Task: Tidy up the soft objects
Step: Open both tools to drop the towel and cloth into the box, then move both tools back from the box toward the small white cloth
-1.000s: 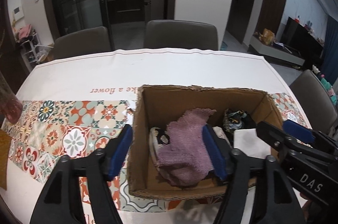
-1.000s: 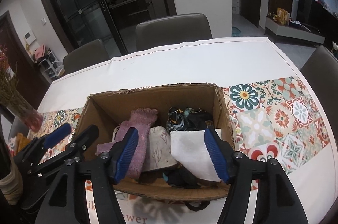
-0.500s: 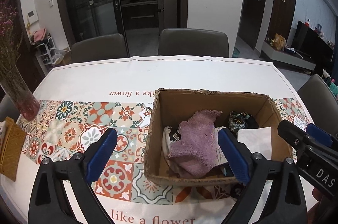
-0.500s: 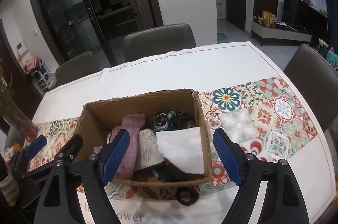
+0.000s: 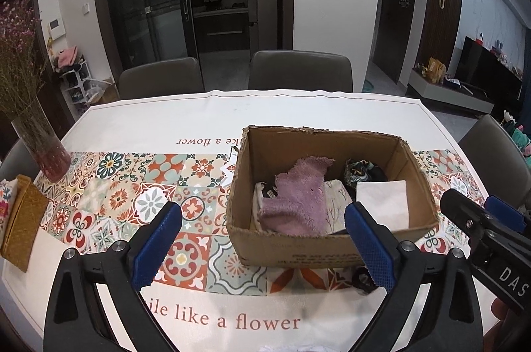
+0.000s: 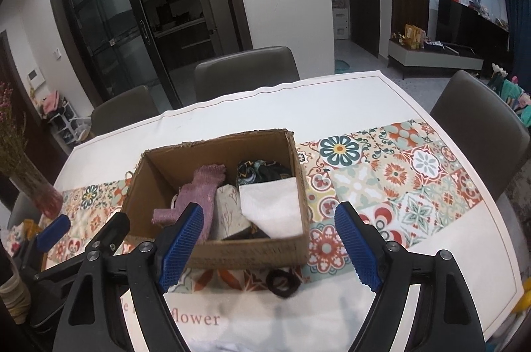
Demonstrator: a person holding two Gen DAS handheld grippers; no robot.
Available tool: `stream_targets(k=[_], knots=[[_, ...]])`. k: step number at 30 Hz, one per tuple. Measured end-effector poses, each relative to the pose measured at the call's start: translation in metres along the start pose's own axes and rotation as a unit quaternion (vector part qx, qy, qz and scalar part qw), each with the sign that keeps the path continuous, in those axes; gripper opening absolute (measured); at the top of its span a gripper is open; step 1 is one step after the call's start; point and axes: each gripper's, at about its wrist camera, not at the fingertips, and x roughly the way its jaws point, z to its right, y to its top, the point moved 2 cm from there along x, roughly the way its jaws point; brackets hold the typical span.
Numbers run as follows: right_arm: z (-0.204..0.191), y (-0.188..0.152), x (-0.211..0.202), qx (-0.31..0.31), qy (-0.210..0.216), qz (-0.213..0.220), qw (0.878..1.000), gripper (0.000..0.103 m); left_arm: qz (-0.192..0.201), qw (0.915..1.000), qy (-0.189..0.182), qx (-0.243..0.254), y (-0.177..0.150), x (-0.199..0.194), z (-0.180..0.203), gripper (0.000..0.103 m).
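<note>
An open cardboard box (image 5: 292,247) (image 6: 252,252) stands on the patterned tablecloth. It holds a purple fuzzy cloth (image 5: 295,196) (image 6: 199,189), a folded white cloth (image 5: 381,199) (image 6: 272,206), a beige printed cloth (image 6: 229,212) and a dark patterned fabric (image 5: 361,169) (image 6: 262,169). A dark hair tie (image 6: 282,282) (image 5: 363,280) lies on the table in front of the box. My left gripper (image 5: 262,246) is open and empty, near the box's front left. My right gripper (image 6: 268,247) is open and empty, before the box front.
A glass vase of dried flowers (image 5: 43,153) stands at the table's left. A mustard-coloured pouch (image 5: 20,219) lies at the left edge. Grey chairs (image 5: 298,70) stand behind the table and one (image 6: 478,126) at the right.
Both grippers have pulled back and up from the box and opened wider. The cloths stay in the box. The hair tie in front of the box has come into view.
</note>
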Motion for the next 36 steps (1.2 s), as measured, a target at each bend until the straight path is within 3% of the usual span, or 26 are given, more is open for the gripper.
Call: stream_targets(k=[26, 36], knots=[[0.031, -0.050, -0.033, 0.017, -0.020, 0.003, 1.000, 0.082, 0.004, 0.9999, -0.009, 0.001, -0.057, -0.033, 0.015, 0.100], [0.039, -0.085, -0.022, 0.021, -0.023, -0.022, 0.999, 0.082, -0.024, 0.9996, -0.014, -0.003, -0.096, -0.026, 0.014, 0.100]])
